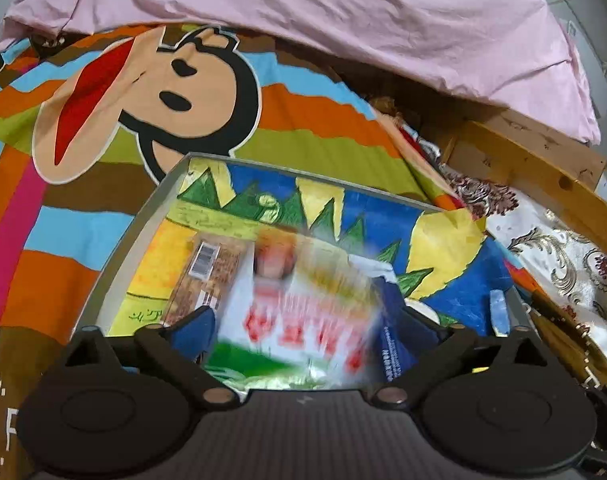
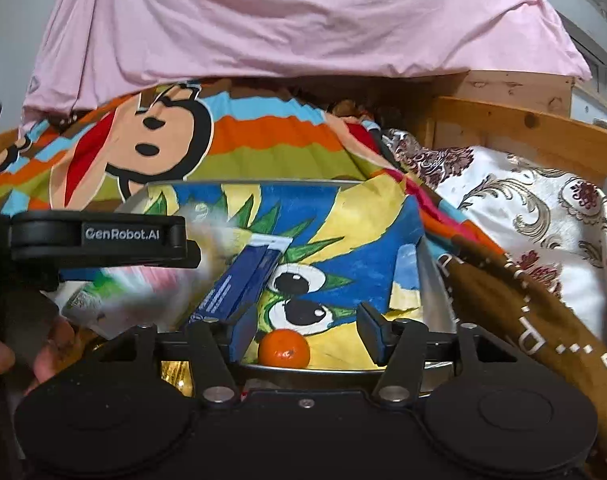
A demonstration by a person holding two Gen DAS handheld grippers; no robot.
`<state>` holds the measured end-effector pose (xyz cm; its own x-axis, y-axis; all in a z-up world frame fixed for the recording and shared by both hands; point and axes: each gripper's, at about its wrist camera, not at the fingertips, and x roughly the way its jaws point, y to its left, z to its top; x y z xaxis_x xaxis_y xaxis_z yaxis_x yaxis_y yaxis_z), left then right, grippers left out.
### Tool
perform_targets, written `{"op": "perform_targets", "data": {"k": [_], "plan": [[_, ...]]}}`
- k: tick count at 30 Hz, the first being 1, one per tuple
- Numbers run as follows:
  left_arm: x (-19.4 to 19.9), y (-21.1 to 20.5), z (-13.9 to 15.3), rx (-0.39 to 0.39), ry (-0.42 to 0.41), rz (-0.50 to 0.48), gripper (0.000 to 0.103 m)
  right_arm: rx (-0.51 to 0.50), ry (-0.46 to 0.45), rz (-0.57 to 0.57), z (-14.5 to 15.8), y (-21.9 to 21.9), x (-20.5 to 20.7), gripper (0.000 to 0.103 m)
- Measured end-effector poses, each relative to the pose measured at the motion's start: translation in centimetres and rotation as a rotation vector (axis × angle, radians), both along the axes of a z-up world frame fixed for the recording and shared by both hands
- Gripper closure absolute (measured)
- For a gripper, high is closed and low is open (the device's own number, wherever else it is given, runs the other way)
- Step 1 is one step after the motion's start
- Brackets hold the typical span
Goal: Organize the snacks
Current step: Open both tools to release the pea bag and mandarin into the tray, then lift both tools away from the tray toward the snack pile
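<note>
your left gripper (image 1: 303, 332) has its jaws spread wide, and a white snack bag (image 1: 299, 312) with red lettering sits between them, smeared with motion blur, so the pads don't look pressed on it. it's over the metal tray (image 1: 143, 216) lined with a bright painted picture (image 1: 383, 216), next to a brown packet with a barcode (image 1: 207, 276). your right gripper (image 2: 303, 330) is partly open with nothing pinched; a dark blue box (image 2: 243, 280) leans tilted just past its left finger, maybe brushing it, can't tell. a small orange (image 2: 284, 349) lies in the tray by the near rim, in the gap between the right gripper's fingers but untouched. the tray rests on a bed with a striped cartoon monkey blanket (image 1: 103, 140), and a pink sheet (image 1: 343, 12) is draped behind.
</note>
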<state>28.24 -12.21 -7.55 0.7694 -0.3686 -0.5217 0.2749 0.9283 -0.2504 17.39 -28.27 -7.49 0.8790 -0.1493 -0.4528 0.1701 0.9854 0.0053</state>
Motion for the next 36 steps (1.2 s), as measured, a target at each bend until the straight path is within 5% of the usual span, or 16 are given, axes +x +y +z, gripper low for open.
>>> {"op": "perform_targets", "data": {"k": [18, 36], "plan": [[-5.1, 2.2, 5.5, -0.033, -0.102, 0.066, 0.001, 0.021, -0.153, -0.032, 5.6, -1.0, -5.6, 0.020], [-20.0, 6.9, 9.6, 0.043, -0.272, 0.119, 0.001, 0.081, -0.278, -0.020, 9.8, -0.2, -18.6, 0.001]]}}
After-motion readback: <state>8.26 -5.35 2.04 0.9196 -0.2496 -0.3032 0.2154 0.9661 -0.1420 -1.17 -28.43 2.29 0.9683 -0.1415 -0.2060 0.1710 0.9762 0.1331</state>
